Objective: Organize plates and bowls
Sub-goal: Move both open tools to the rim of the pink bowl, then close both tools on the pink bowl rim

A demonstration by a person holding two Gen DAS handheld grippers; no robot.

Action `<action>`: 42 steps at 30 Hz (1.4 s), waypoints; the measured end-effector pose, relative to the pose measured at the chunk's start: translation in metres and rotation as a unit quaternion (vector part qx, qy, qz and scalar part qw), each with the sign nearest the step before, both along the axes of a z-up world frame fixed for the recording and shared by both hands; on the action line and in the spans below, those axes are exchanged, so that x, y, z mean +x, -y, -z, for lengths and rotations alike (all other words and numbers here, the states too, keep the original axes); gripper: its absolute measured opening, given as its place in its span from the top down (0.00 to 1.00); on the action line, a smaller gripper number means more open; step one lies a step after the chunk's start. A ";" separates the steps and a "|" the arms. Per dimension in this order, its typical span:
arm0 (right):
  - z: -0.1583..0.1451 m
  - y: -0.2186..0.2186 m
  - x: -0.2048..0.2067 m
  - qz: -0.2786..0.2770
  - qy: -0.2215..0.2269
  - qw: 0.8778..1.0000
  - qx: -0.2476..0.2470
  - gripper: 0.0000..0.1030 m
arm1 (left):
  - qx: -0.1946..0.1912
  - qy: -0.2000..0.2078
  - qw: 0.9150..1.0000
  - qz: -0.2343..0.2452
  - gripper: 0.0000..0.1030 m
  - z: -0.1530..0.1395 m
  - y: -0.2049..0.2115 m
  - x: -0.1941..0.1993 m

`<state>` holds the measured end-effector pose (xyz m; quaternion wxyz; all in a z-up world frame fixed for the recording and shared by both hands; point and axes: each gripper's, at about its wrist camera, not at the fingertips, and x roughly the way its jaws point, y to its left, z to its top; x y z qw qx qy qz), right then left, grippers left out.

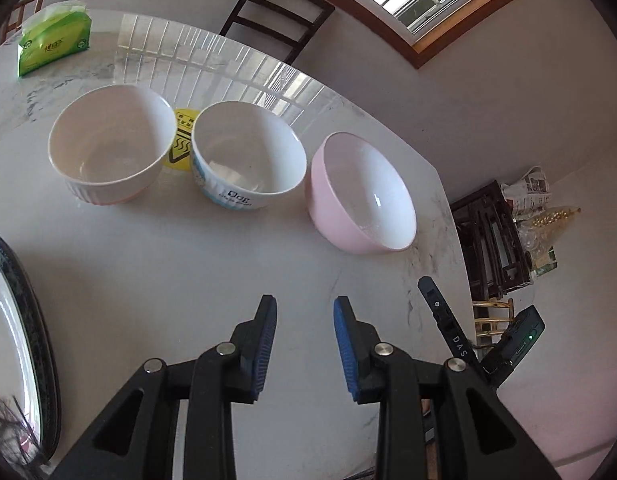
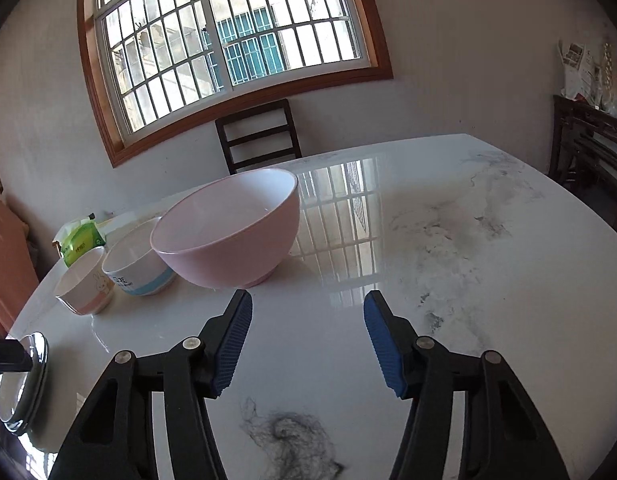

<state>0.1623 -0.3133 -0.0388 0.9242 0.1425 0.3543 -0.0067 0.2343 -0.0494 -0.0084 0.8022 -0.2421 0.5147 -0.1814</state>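
Three bowls stand in a row on the white marble table (image 1: 188, 272): a ribbed white and pink bowl (image 1: 110, 144), a white bowl with a blue band (image 1: 248, 156) and a larger pink bowl (image 1: 362, 194). A dark-rimmed white plate (image 1: 16, 340) lies at the left edge. My left gripper (image 1: 305, 308) is open and empty, short of the bowls. In the right wrist view the pink bowl (image 2: 228, 228) is nearest, then the blue-banded bowl (image 2: 136, 264) and the small rabbit-print bowl (image 2: 84, 284). My right gripper (image 2: 308, 304) is open and empty, just right of the pink bowl.
A green tissue pack (image 1: 54, 40) sits at the table's far side, also seen in the right wrist view (image 2: 82, 240). A yellow sticker (image 1: 182, 144) lies between two bowls. A dark chair (image 2: 258, 136) stands behind the table. A dark cabinet (image 2: 588, 148) is right. The plate's edge (image 2: 24, 384) shows at left.
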 end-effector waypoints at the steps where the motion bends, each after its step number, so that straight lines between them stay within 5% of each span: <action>1: -0.001 0.008 0.006 0.001 -0.008 1.000 0.018 0.54 | -0.008 -0.004 1.000 0.003 0.71 0.000 0.007 0.011; 11: -0.037 0.041 0.092 -0.049 -0.068 0.995 0.058 0.54 | -0.046 -0.051 0.997 -0.020 0.71 0.013 0.048 0.090; 20: -0.029 0.030 0.149 -0.087 -0.116 0.989 -0.002 0.54 | -0.015 -0.082 0.995 -0.062 0.70 0.021 0.052 0.097; 23: -0.023 0.028 0.156 -0.097 -0.127 0.987 0.003 0.54 | 0.026 -0.079 0.995 -0.061 0.69 0.023 0.059 0.099; 30: -0.010 0.018 0.180 -0.112 -0.155 0.981 -0.027 0.54 | 0.025 -0.098 0.992 -0.075 0.69 0.038 0.061 0.107; 32: -0.002 0.016 0.188 -0.115 -0.168 0.978 -0.034 0.59 | 0.032 -0.097 0.992 -0.071 0.70 0.038 0.064 0.109; 37: 0.015 0.009 0.196 -0.137 -0.203 0.969 -0.022 0.92 | 0.106 -0.081 0.990 -0.053 0.83 0.032 0.073 0.097; 42: 0.013 0.015 0.172 -0.151 -0.219 0.964 0.018 0.91 | 0.094 -0.086 0.991 -0.042 0.83 0.025 0.058 0.053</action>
